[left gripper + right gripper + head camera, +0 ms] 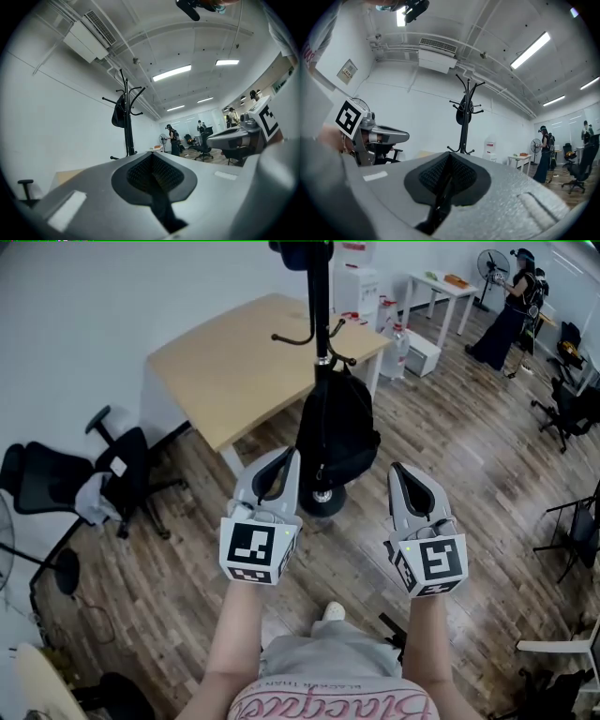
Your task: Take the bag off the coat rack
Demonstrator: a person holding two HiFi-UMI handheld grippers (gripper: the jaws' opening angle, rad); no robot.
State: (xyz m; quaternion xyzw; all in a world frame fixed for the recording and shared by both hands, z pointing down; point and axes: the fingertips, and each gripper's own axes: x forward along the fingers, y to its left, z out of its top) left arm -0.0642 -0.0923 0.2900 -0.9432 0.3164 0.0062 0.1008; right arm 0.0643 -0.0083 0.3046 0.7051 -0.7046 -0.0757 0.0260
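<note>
Right now both grippers are being held out level over the wood-plank floor (450,446), side by side and apart. The left gripper (284,461) is sitting at about 7 o'clock from the bag, and the right gripper (401,474) at about 5 o'clock from it. Each one's jaws are pressing fully together with nothing between them, as each gripper view is showing.

The black backpack (337,432) is hanging on the black coat rack (320,306), its top caught at a hook on the pole and its body drooping down along the pole toward the round base (322,502). Neither gripper is touching it; in both gripper views the rack is standing well ahead of the closed tips, at 12 o'clock from the jaws.

A light wooden table (234,362) is standing just behind the rack, at 10 o'clock from the bag. A black office chair (117,465) is sitting at 9 o'clock, near the white wall. At 2 o'clock, far across the room, a person in dark clothes (511,310) is standing beside a white table (441,282) and a floor fan (494,263).
</note>
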